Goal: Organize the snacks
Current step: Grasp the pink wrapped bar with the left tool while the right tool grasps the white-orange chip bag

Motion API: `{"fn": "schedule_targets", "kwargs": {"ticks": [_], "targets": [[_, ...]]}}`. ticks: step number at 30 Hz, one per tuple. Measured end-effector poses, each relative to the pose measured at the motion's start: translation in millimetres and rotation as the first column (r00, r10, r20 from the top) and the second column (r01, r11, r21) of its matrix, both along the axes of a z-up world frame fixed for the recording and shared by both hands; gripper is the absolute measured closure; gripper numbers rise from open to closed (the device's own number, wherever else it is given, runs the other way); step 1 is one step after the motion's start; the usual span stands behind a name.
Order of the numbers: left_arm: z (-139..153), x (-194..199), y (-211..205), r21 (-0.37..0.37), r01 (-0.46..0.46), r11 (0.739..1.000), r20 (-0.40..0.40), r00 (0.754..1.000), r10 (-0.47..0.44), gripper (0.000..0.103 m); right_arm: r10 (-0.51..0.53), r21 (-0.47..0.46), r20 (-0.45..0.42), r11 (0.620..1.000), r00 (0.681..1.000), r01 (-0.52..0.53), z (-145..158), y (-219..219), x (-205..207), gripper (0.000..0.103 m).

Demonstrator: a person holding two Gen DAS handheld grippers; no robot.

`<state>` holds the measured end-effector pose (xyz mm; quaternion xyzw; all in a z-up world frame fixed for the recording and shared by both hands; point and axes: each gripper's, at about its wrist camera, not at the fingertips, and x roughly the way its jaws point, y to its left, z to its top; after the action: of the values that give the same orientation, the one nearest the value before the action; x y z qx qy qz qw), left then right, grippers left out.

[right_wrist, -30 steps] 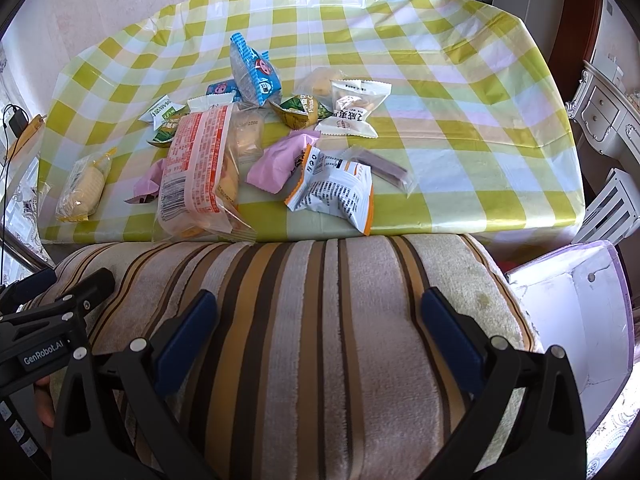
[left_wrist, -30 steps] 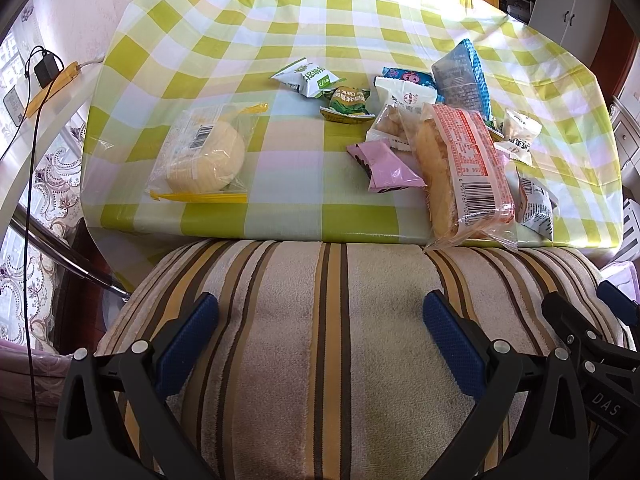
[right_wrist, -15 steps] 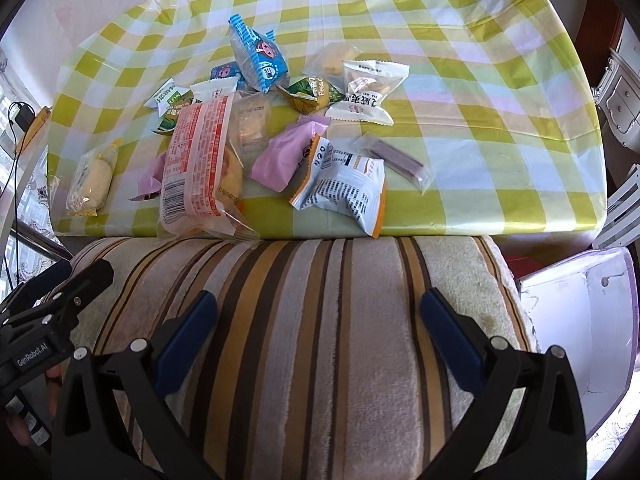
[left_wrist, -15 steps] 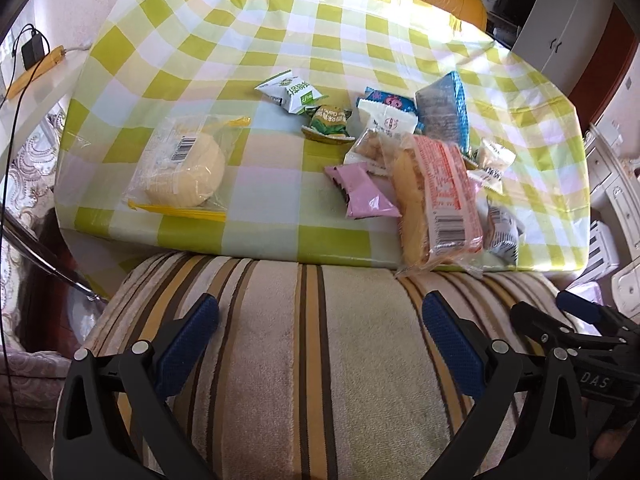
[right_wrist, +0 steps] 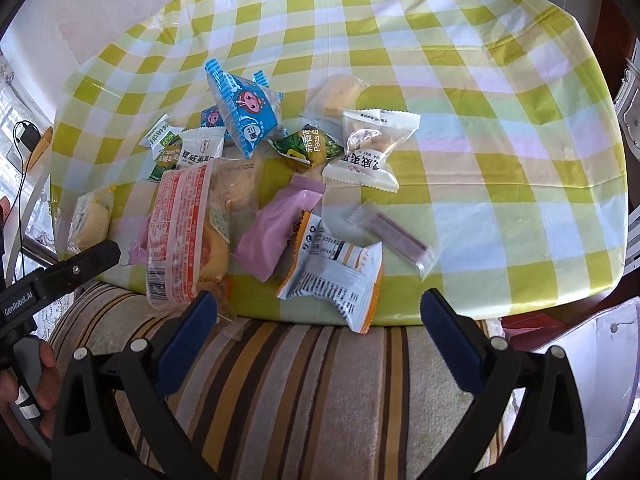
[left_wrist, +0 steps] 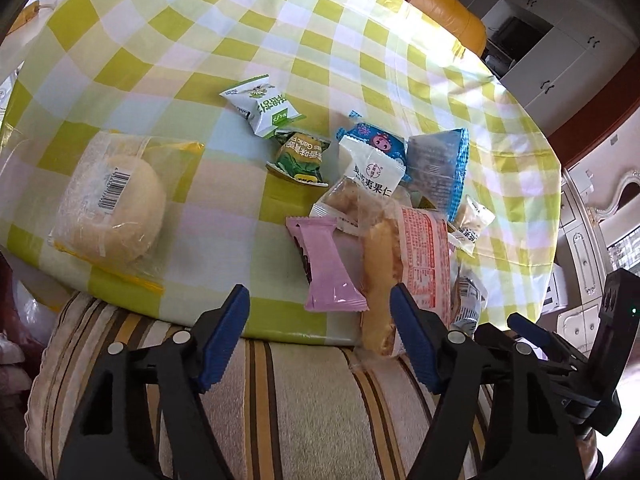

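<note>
Several wrapped snacks lie in a heap on the green checked tablecloth [left_wrist: 280, 40]. Among them are a pink packet [left_wrist: 326, 264], a long red-printed bread pack [left_wrist: 420, 264], a round bun in a clear bag [left_wrist: 116, 200] and blue packets [right_wrist: 244, 112]. My left gripper [left_wrist: 318, 304] hovers at the table's near edge with its jaws closing. The pink packet's lower end lies between the fingers, and the pads do not press on it. My right gripper [right_wrist: 318, 308] stands wide open just short of a white and orange packet [right_wrist: 336, 272], holding nothing.
A striped cushion [right_wrist: 312, 392] lies under both grippers at the table's near edge. A white and lilac box [right_wrist: 592, 356] sits low on the right. A hand [right_wrist: 28, 384] holds the left gripper's handle. An orange chair [left_wrist: 452, 12] and white cabinets stand beyond the table.
Both grippers moved forward toward the table edge, so the snacks look closer. The left gripper turned right toward the pink packet and its jaws narrowed. The right jaws stayed wide.
</note>
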<state>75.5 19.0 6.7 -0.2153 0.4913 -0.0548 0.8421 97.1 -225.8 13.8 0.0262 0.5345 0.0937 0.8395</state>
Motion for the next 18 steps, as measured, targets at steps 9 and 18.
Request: {"fn": "schedule_targets", "kwargs": {"ticks": [9,18], "targets": [[-16.9,30.6,-2.5,-0.025,0.010,1.000,-0.073,0.997,-0.011,0.048,-0.007,-0.023,-0.041,1.000,0.999,0.006,-17.5,2.0,21.9,0.001],[-27.9,43.5,-8.1,-0.028,0.025,0.999,-0.114,0.993,-0.028,0.064,-0.058,0.016,-0.066,0.998,0.996,0.059,-25.4,-6.6,30.3,0.014]]}}
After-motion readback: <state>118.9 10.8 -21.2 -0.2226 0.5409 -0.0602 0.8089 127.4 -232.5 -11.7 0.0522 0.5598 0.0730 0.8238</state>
